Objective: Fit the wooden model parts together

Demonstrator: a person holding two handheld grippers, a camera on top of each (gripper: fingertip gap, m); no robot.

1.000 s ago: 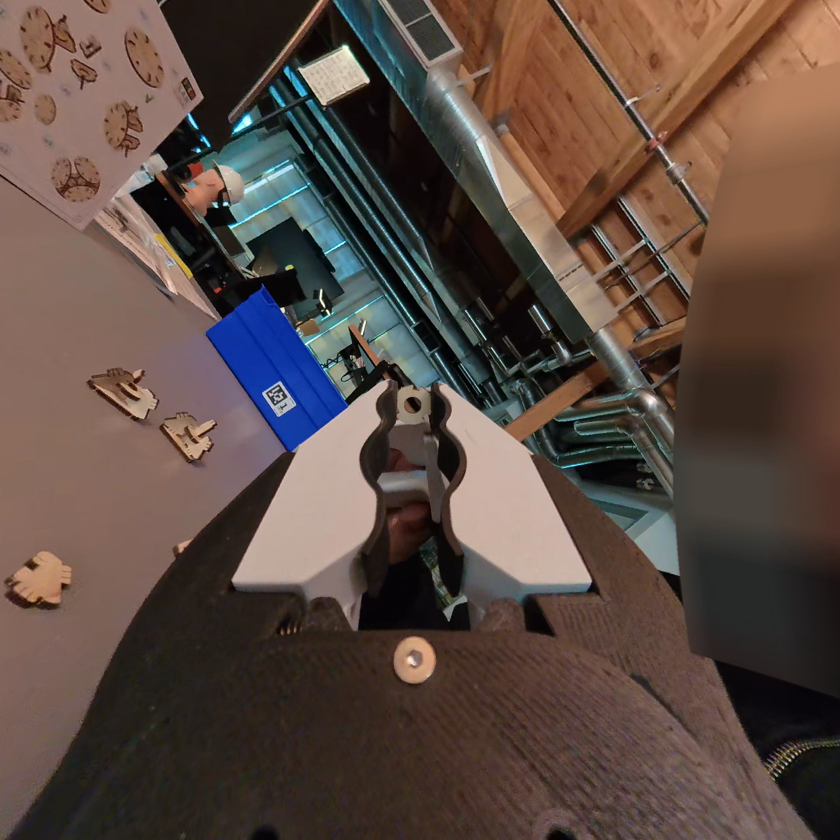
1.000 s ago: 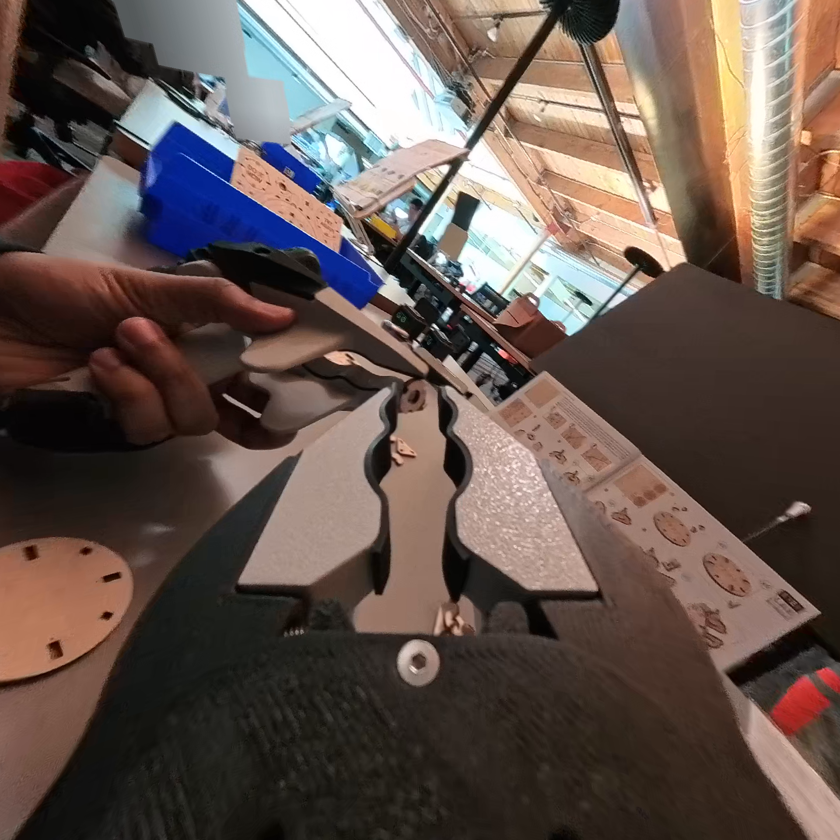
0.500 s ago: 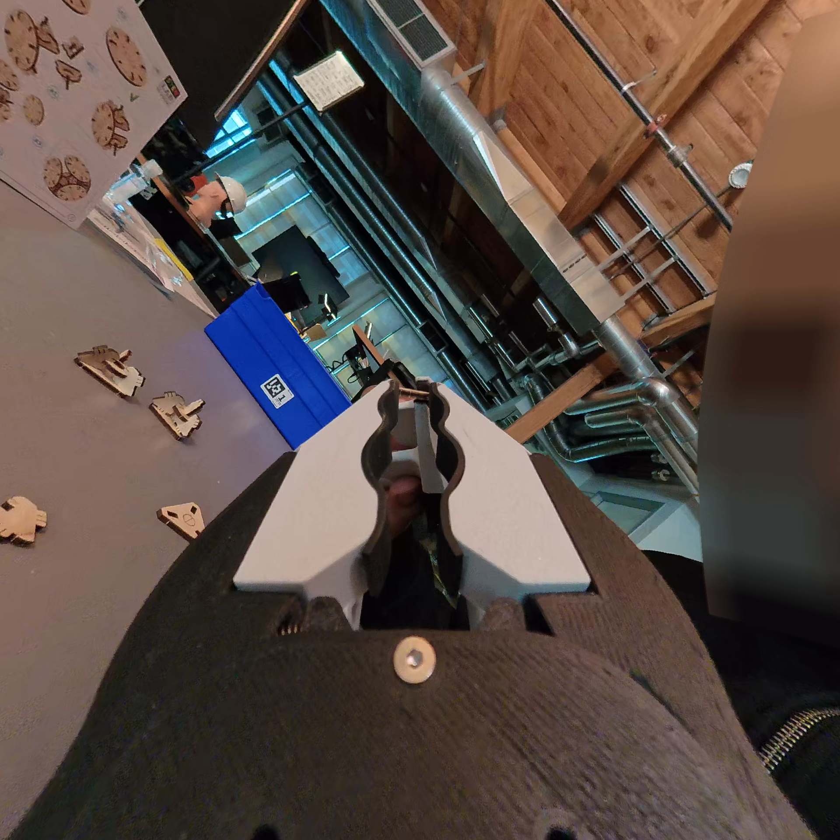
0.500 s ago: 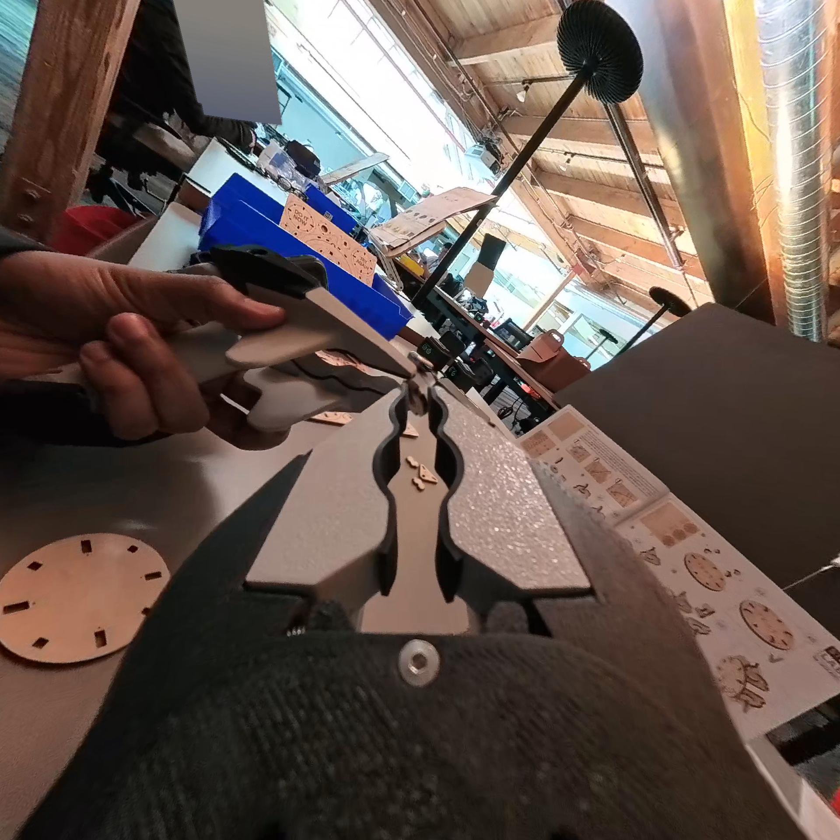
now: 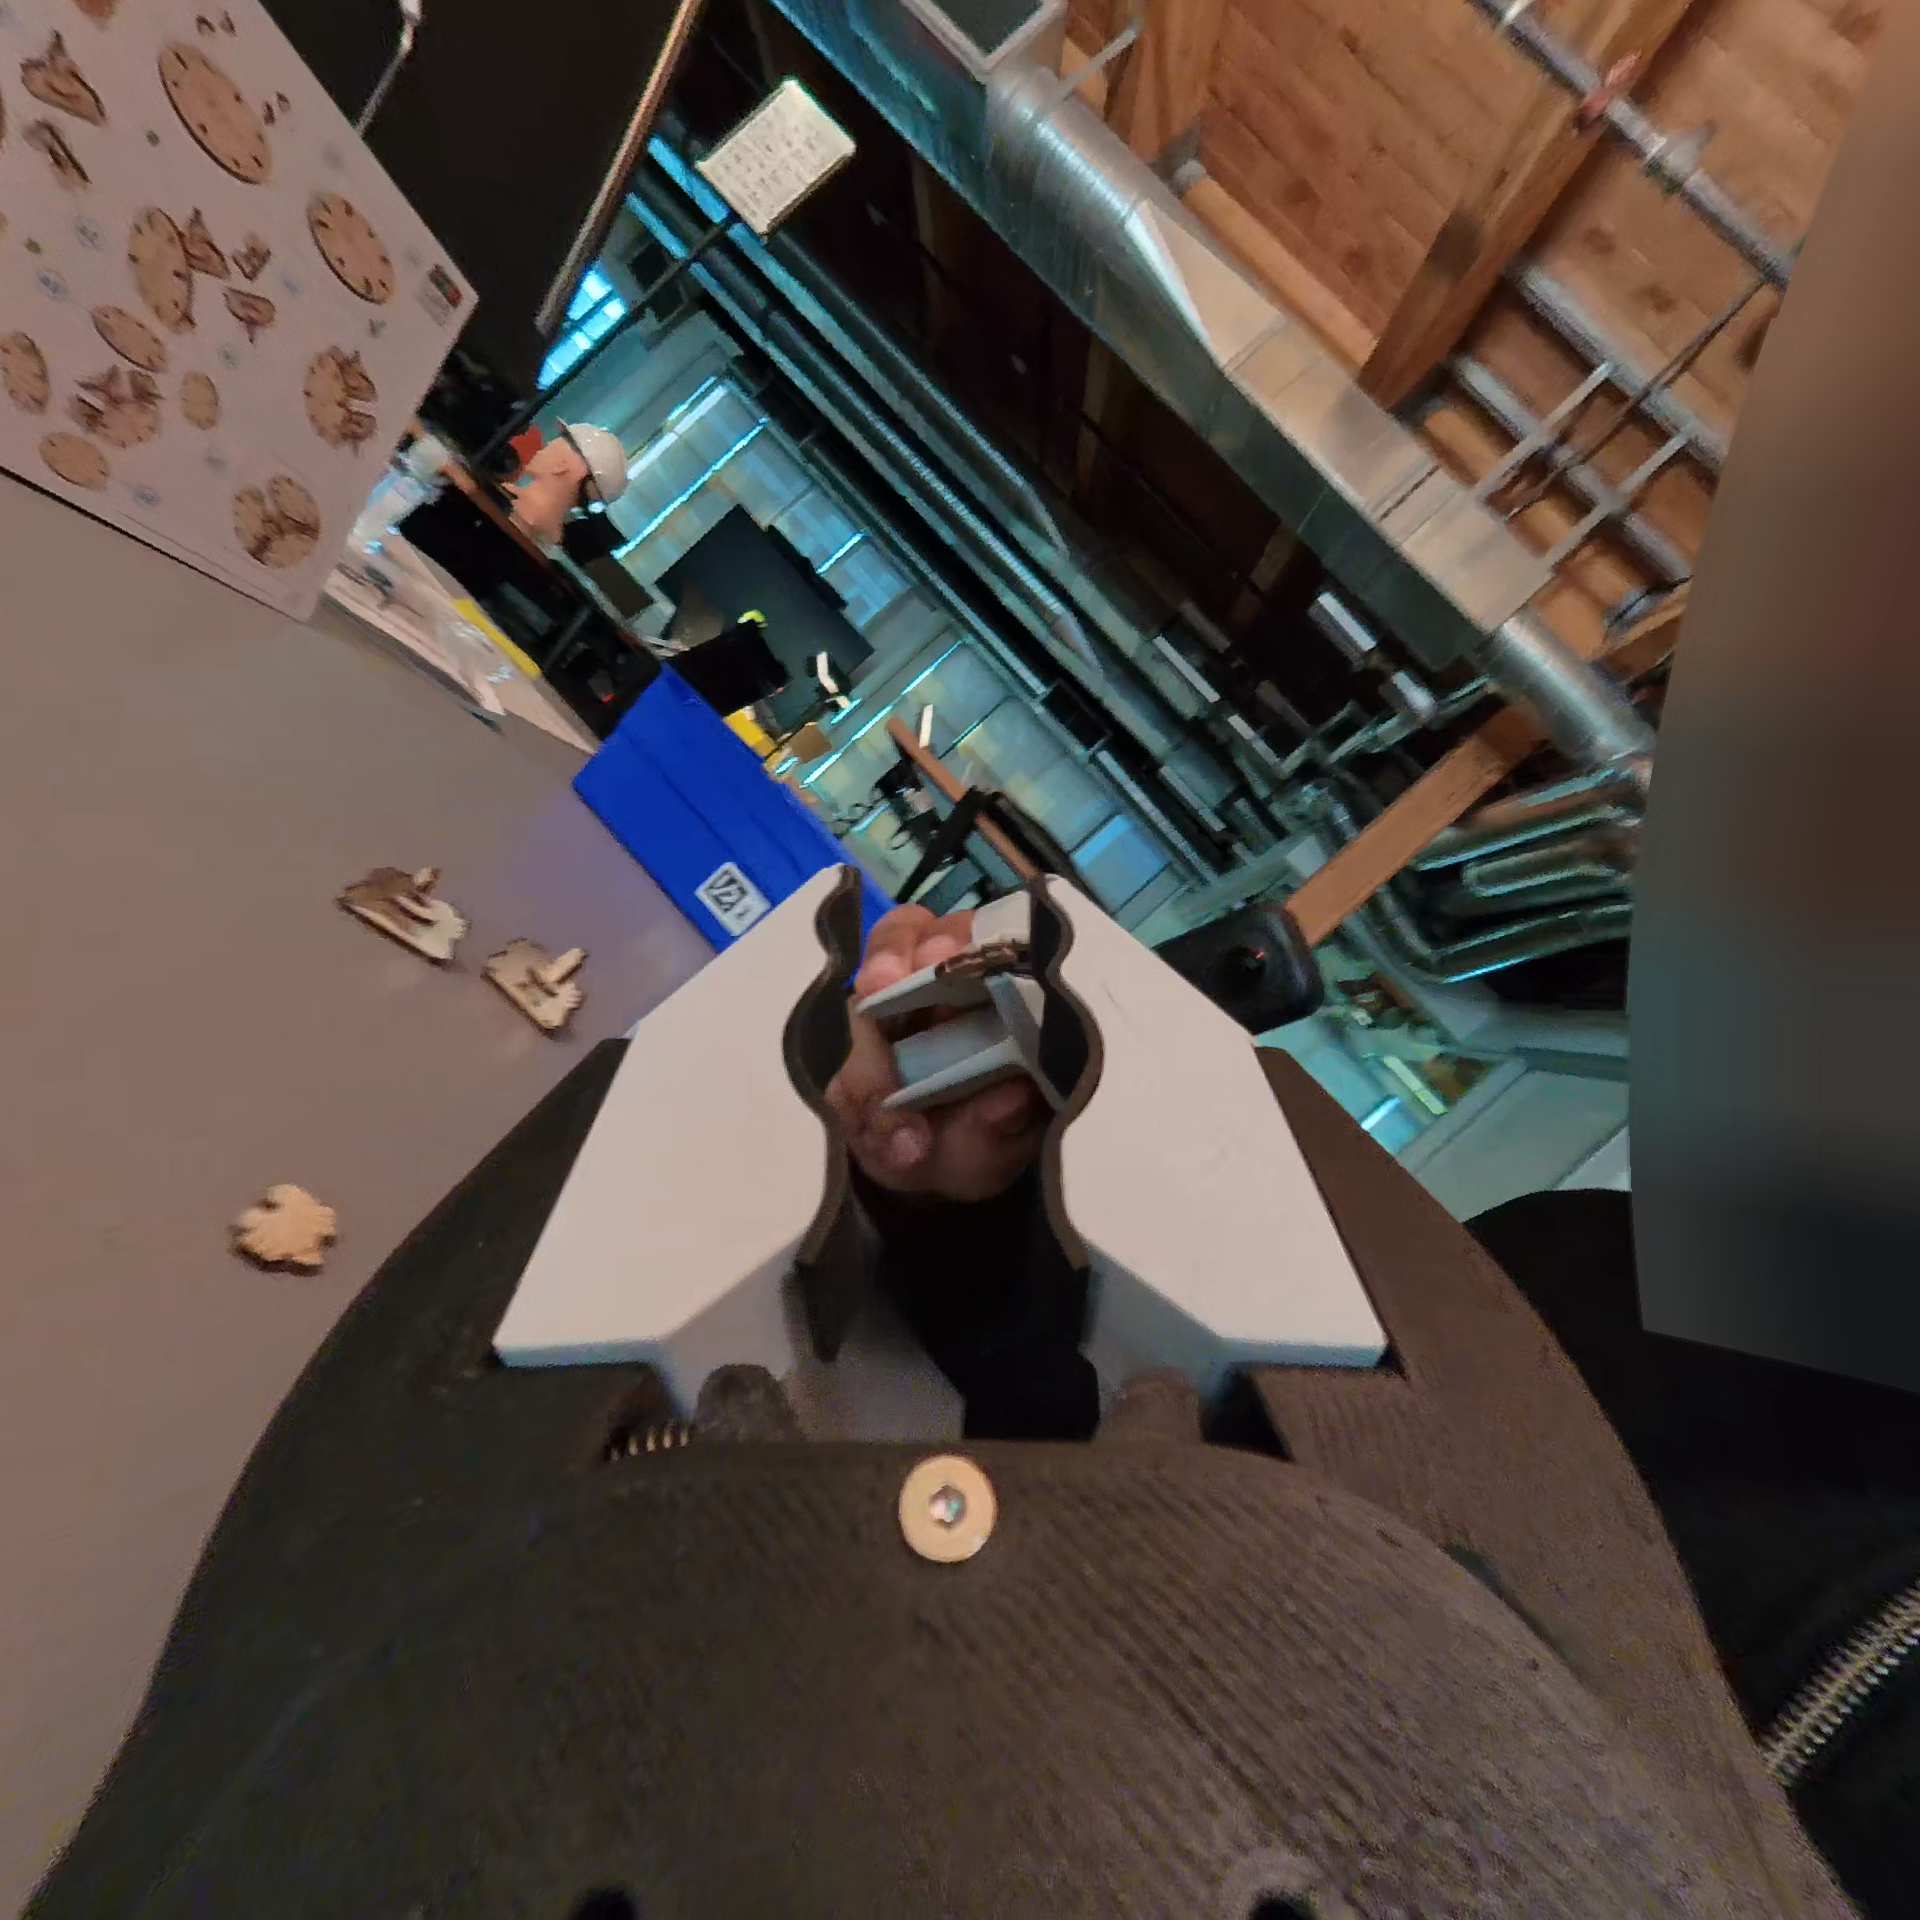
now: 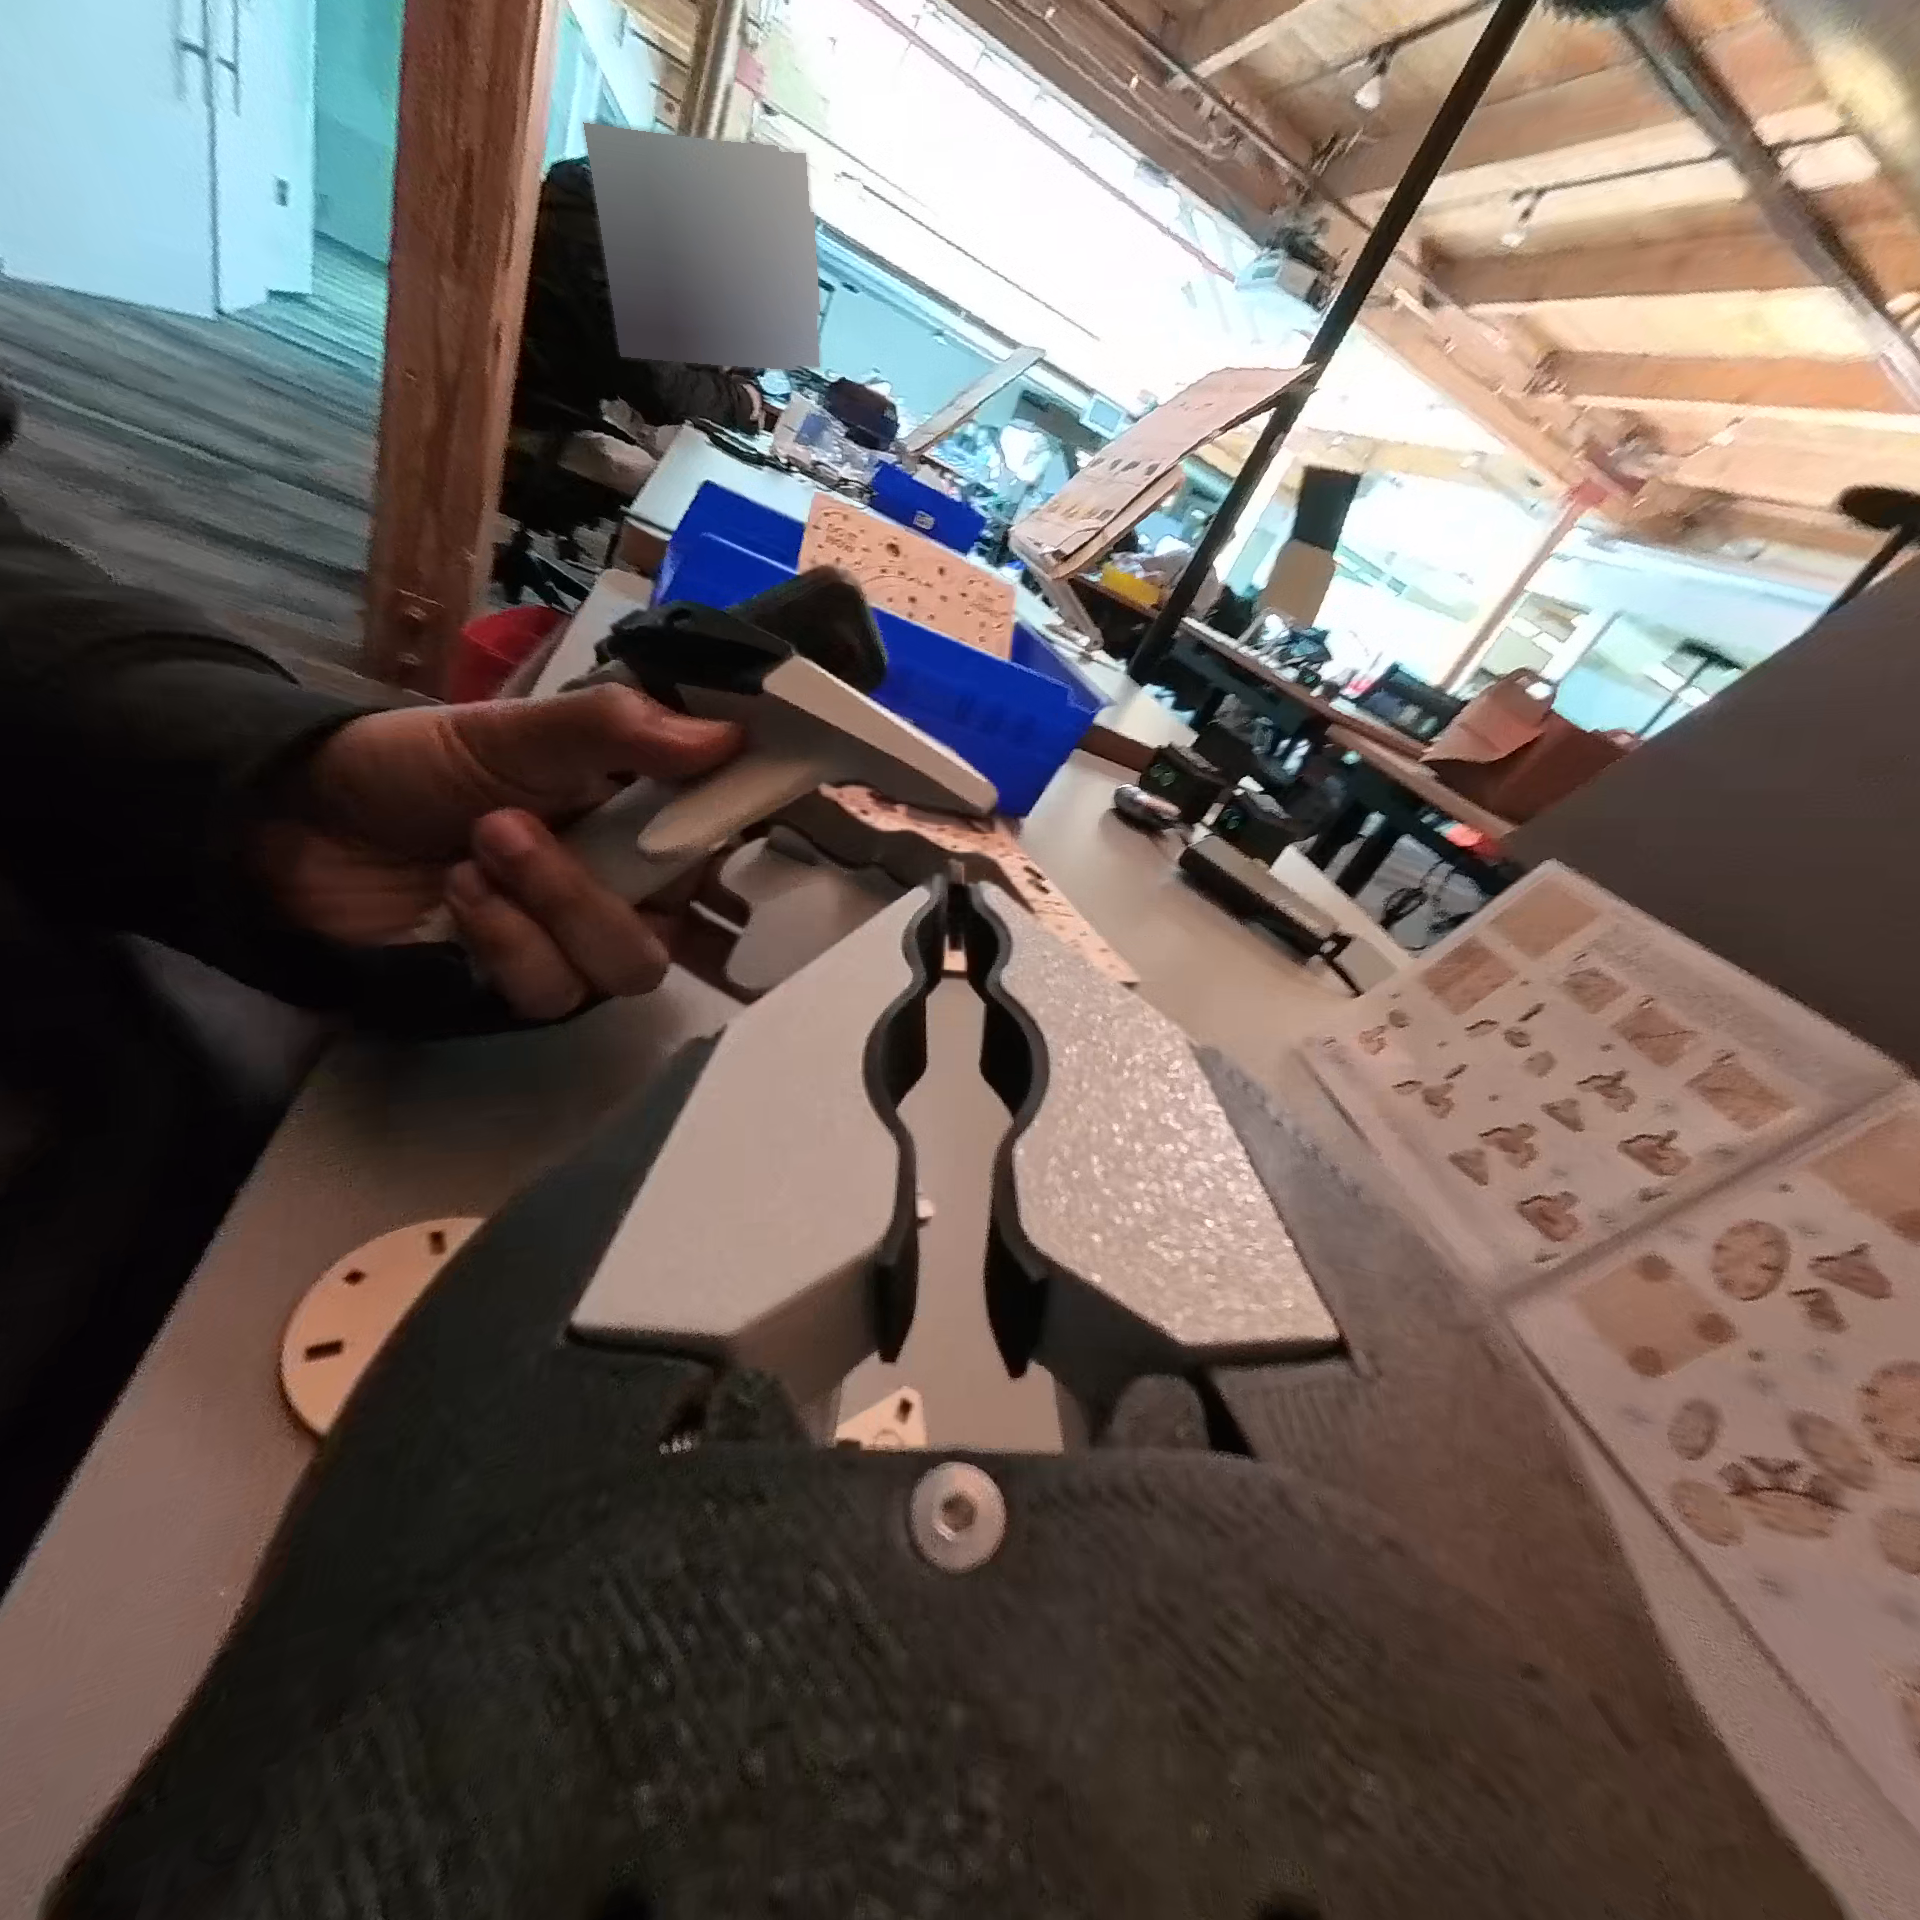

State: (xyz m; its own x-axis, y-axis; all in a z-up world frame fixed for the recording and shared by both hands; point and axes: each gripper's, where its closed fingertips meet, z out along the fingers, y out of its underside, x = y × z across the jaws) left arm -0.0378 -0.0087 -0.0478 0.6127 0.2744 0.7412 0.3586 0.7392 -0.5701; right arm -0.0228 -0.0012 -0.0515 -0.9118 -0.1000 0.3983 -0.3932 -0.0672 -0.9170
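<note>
Pale laser-cut wood is seen at the right hand-held gripper, whose jaws are closed on a small thin wooden piece above the grey surface. The left hand-held gripper is seen with jaws parted and nothing pressed between them; the other tool's tips lie beyond. Wooden cut-outs lie on the surface beside a blue bin.

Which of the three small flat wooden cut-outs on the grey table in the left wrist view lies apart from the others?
The pale lobed cut-out, lowest in view; the other two cut-outs sit side by side nearer the blue bin.
</note>
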